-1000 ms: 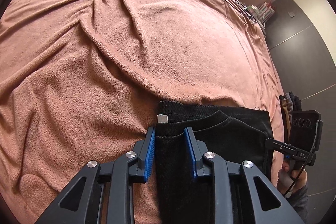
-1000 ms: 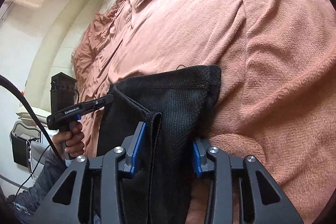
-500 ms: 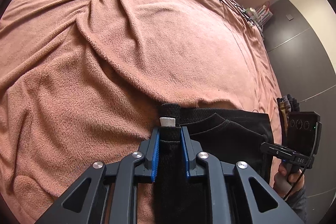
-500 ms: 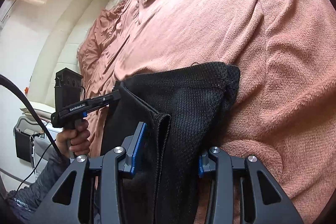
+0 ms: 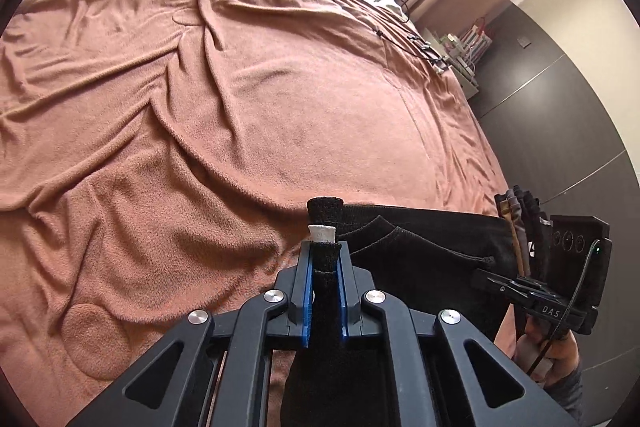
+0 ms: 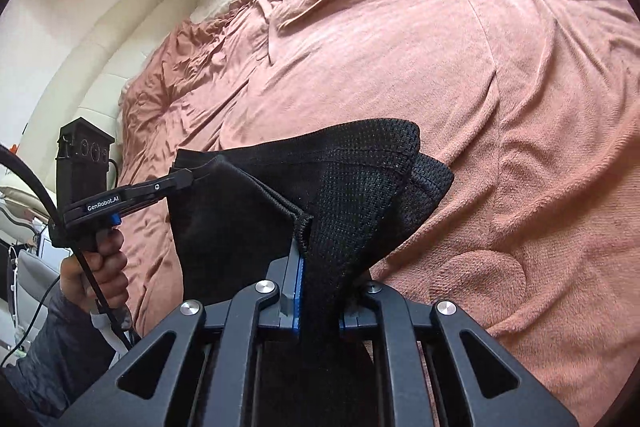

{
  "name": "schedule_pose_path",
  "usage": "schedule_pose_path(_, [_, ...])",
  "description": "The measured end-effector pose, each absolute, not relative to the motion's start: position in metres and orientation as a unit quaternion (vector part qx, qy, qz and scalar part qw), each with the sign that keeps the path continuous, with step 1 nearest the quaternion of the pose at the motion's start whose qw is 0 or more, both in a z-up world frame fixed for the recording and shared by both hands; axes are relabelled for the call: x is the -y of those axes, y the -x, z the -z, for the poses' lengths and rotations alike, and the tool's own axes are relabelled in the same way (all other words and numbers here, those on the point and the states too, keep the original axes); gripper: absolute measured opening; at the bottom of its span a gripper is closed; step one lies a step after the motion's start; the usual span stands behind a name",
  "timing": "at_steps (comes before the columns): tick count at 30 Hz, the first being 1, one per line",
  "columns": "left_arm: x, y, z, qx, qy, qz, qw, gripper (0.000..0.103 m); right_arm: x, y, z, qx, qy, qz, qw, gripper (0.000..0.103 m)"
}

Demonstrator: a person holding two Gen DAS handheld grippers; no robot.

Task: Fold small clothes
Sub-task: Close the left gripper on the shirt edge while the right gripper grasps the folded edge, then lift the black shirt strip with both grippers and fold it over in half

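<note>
Item: black garment (image 5: 432, 247), one piece, small, open-mesh knit with a ribbed hem and a white tag (image 5: 322, 233) sewn near one corner. Exact type (shorts or top) cannot be told from these views.

Location: at the near edge of the bed, on the pink blanket (image 5: 240, 107), partly lifted off it. One corner is raised by the left tongs (image 5: 324, 291), the opposite corner by the right tongs (image 6: 316, 291); the span between them sags toward the blanket. In the right wrist view a flap (image 6: 432, 175) beyond the held corner droops onto the blanket.

Tongs: both sets have just been closing and now pinch the cloth. The left tongs clamp a bunched corner just below the white tag; the right tongs clamp several layers at a hemmed edge (image 6: 304, 223).

Handling, as judged:
- Weight: light; it hangs from two pinches without strain.
- Stiffness: none; limp, drapes and folds under its own weight.
- Surface: textured mesh, likely to hold well in the pads, and likely to cling to the fleecy blanket if dragged.
- Fragility: not breakable; open knit could snag or stretch if pulled hard.

Where to hold: at corners, on hem or seam, where the layers are thickest. Keep the two corners apart and level so the span stays taut; a slack middle would probably crease the fold.

Nearby: a stack of other clothes (image 5: 516, 223) beyond the garment's far side.
</note>
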State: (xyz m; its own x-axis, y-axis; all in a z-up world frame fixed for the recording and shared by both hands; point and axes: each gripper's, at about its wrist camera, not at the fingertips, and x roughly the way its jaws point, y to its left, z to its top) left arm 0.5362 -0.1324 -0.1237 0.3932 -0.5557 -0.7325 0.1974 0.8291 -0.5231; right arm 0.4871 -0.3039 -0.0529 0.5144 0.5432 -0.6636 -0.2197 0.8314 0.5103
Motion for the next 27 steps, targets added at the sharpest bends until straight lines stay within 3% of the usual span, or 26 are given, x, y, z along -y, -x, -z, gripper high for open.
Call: schedule_pose_path(27, [0.098, -0.421, -0.021, -0.378, 0.192, 0.266, 0.866, 0.01, 0.288, -0.295, -0.066, -0.312, -0.119, -0.225, 0.915, 0.008])
